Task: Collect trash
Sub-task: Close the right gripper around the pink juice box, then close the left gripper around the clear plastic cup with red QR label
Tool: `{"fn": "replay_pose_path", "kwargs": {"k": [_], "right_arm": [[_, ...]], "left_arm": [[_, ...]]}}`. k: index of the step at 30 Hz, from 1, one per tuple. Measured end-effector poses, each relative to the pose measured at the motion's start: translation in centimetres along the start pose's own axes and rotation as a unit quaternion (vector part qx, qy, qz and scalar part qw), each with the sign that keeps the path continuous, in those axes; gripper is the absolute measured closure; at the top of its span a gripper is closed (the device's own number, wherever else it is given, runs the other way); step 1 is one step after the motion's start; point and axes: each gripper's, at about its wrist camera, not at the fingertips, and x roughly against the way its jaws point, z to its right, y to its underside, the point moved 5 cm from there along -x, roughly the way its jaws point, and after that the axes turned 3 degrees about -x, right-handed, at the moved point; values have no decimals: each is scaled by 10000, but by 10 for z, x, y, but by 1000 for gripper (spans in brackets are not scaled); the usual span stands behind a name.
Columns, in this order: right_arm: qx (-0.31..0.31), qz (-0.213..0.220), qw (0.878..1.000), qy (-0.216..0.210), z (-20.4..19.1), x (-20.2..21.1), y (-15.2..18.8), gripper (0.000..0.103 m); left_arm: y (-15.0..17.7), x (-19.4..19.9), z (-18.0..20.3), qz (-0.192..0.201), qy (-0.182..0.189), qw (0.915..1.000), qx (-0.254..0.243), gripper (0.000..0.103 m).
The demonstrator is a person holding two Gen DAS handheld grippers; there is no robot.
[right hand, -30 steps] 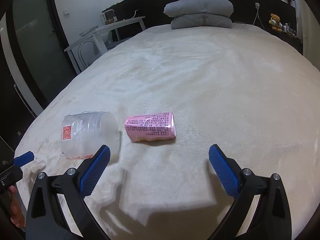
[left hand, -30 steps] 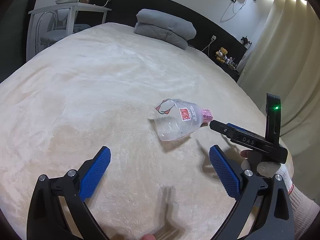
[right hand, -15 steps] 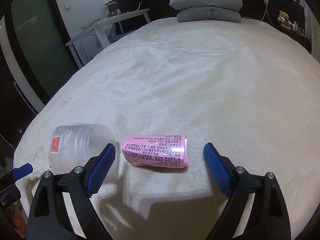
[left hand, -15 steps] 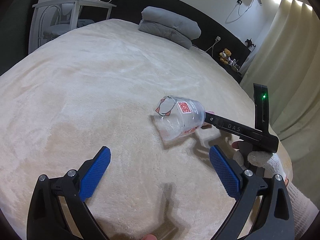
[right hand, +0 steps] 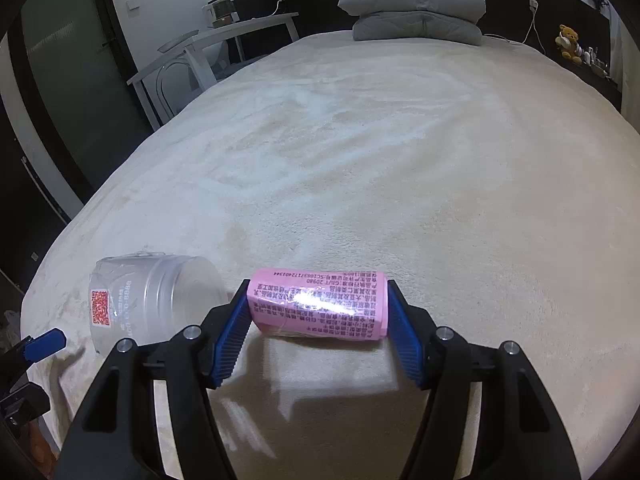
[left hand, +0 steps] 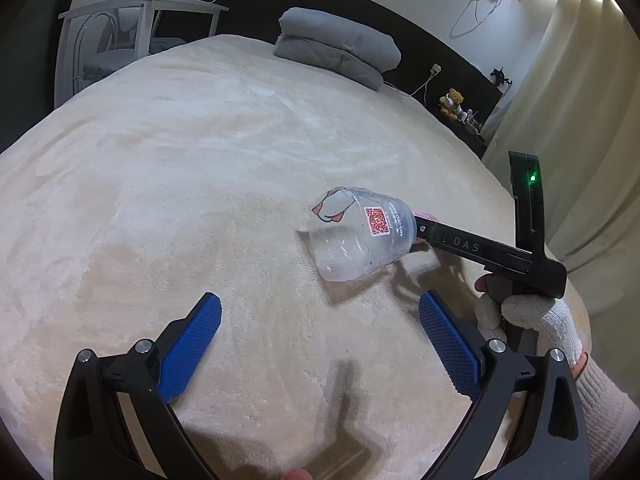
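While the right gripper (right hand: 318, 316) pinched the pink can (right hand: 318, 306) endwise, the left gripper (left hand: 320, 344) gaped idle, and a nudge could roll the clear plastic cup (right hand: 150, 300) away.

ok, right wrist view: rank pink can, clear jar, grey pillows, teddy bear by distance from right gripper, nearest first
1. pink can, between the right gripper pads
2. clear jar, just left
3. grey pillows, far end, centre
4. teddy bear, far right; about level with pillows, too close to call

Bare bedspread (right hand: 400, 160) lies open from 10 to 2 o'clock beyond the pink carton (right hand: 318, 308); the clear cup (right hand: 152, 300) blocks its 9 o'clock side, just beside 1 blue finger.
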Motion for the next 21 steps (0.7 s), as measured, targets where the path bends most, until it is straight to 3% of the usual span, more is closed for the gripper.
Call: {"fn": "replay_pose_path", "kwargs": {"k": [14,21], "right_arm": [[-245,256,9993,-147,20,58,9,39],[-347,409,9984,-174,31,86,12,39]], "left_arm": [[-9,-33,46,90,-148,9984,-539,6],[-16,-62,66,103,-633,9952,-740,6]]}}
